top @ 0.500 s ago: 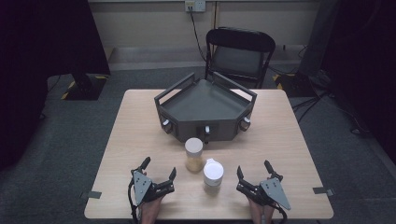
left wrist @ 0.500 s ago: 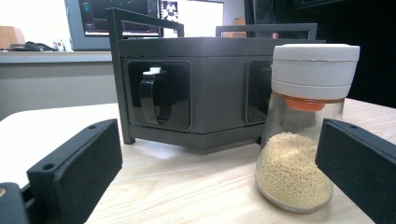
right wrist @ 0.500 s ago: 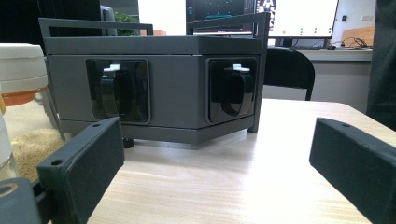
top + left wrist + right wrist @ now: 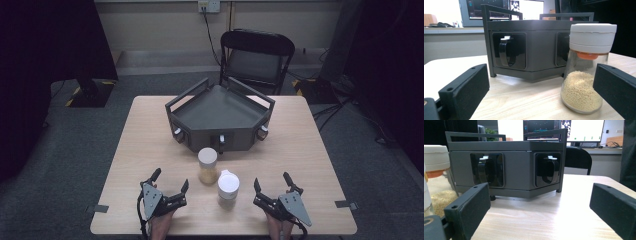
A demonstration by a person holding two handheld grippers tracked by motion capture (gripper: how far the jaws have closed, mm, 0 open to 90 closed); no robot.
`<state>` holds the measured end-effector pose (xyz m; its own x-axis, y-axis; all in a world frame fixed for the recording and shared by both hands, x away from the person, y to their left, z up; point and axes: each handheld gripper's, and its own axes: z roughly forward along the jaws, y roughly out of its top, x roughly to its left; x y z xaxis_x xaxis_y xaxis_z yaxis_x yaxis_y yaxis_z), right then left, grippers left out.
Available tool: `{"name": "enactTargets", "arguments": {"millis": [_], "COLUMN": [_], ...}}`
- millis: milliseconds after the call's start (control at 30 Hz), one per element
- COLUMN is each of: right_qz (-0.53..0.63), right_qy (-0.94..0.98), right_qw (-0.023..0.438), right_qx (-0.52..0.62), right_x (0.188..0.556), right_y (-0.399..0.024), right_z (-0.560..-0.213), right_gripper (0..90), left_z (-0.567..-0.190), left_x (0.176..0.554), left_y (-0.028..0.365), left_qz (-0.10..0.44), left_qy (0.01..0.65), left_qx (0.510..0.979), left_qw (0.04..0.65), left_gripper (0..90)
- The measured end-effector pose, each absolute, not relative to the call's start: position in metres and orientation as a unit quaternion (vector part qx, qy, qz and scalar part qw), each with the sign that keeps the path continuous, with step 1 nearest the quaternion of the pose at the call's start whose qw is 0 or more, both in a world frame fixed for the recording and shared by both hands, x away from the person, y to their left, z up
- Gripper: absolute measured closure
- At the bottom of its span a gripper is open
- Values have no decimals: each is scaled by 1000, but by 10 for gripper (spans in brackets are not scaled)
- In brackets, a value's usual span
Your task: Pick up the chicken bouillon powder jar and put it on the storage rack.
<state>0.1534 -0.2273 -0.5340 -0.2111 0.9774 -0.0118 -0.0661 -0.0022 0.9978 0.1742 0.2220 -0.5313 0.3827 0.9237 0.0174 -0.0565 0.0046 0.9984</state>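
Observation:
Two white-lidded glass jars stand near the table's front. The jar of tan grains [image 4: 207, 166] is closer to the tray, and the second jar [image 4: 228, 185] sits just right of it, nearer me. My left gripper [image 4: 171, 179] rests open on the table left of the jars, with nothing in it. My right gripper [image 4: 271, 180] rests open to their right, also holding nothing. In the left gripper view the grain jar [image 4: 584, 82] stands just inside the right jaw of that gripper [image 4: 541, 75], not touched. The right gripper [image 4: 540, 195] faces the tray, with the grain jar [image 4: 436, 170] at its left edge.
A dark grey angular tray [image 4: 220, 117] with raised rails and knobbed front panels sits at the table's middle back. A black folding chair [image 4: 257, 57] stands behind the table. The wooden tabletop [image 4: 310, 150] is bare at both sides of the tray.

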Motion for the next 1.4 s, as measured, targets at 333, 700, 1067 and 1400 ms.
{"name": "enactTargets", "arguments": {"millis": [333,700,1067,1400], "right_qz": [567,567,568,568], "right_qy": [535,535,536,536], "right_qw": [461,460,459,459], "right_qx": [425,425,424,424], "right_x": [153,153,153,153], "right_y": [-228,-228,-228,-228], "right_z": [-534,-534,-534,-534], "right_gripper": [21,21,21,20], "left_z": [-531,-528,-519,-507], "left_x": [174,178,181,180], "left_y": [221,223,224,228], "left_qz": [410,397,389,390], "left_qy": [378,384,382,367], "left_qx": [575,576,574,580], "left_qw": [599,603,611,614], "left_gripper": [0,0,0,0]}}
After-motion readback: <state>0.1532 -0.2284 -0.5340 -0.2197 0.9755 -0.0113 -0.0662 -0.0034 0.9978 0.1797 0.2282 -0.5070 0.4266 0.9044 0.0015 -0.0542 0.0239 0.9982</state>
